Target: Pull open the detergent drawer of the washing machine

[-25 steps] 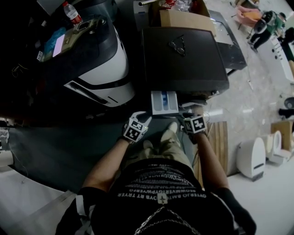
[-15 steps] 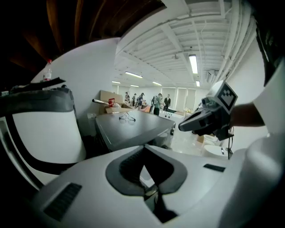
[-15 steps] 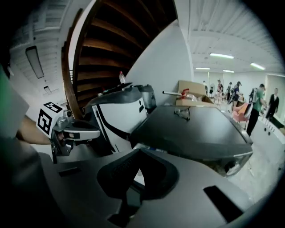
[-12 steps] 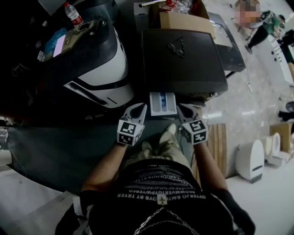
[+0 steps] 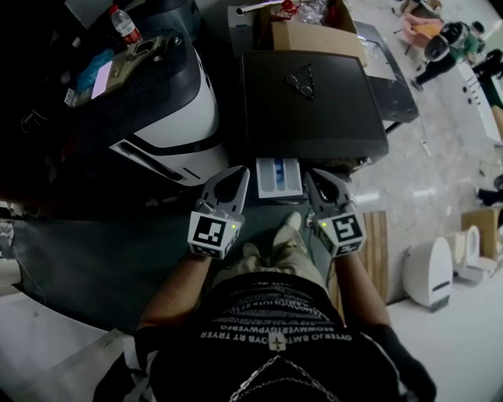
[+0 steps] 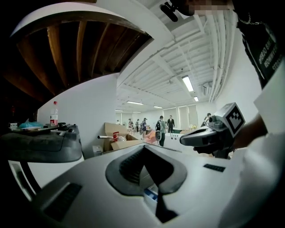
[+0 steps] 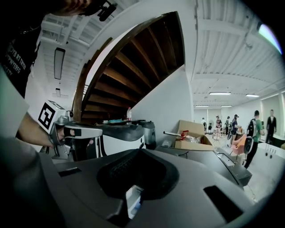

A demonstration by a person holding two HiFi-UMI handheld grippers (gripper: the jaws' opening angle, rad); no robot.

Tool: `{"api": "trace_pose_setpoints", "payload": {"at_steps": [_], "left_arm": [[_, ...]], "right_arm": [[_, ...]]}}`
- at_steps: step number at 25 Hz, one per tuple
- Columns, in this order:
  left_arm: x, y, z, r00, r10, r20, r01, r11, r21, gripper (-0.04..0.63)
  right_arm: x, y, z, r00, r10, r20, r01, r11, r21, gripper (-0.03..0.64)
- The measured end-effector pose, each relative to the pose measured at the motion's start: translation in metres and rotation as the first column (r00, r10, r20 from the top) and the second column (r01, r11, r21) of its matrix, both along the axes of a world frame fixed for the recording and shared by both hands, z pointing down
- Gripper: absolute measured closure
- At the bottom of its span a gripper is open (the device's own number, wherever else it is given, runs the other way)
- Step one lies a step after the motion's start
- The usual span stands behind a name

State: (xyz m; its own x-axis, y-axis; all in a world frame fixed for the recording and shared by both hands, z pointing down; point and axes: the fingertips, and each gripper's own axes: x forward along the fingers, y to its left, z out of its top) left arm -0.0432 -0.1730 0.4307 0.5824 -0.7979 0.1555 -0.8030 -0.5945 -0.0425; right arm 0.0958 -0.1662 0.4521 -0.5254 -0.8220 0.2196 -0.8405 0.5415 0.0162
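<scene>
The dark washing machine (image 5: 314, 102) stands in front of me. Its white and blue detergent drawer (image 5: 279, 175) sticks out of the front, pulled open. My left gripper (image 5: 235, 176) is raised just left of the drawer, my right gripper (image 5: 315, 177) just right of it. Both point forward, roughly level, with jaws shut on nothing. Neither touches the drawer. In the left gripper view the shut left gripper (image 6: 143, 151) fills the foreground, with the right gripper (image 6: 198, 137) beside it. From the right gripper (image 7: 140, 151), the left gripper (image 7: 75, 131) shows at left.
A white and black appliance (image 5: 169, 118) with a water bottle (image 5: 123, 22) on it stands left of the washer. Glasses (image 5: 302, 81) lie on the washer top, a cardboard box (image 5: 314, 33) behind it. A wooden board (image 5: 376, 235) and a white unit (image 5: 430, 271) stand at right. People are far off.
Both grippers have risen from low near my knees towards the camera and tilted up to point forward, ending on either side of the open drawer. The drawer has not moved.
</scene>
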Motion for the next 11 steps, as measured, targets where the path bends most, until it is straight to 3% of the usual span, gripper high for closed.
{"api": "trace_pose_setpoints", "payload": {"at_steps": [11], "left_arm": [[-0.017, 0.002, -0.03, 1.0, 0.0, -0.005, 0.0, 0.999, 0.045, 0.592]], "right_arm": [[-0.02, 0.01, -0.038, 1.0, -0.019, 0.014, 0.018, 0.997, 0.07, 0.615]]}}
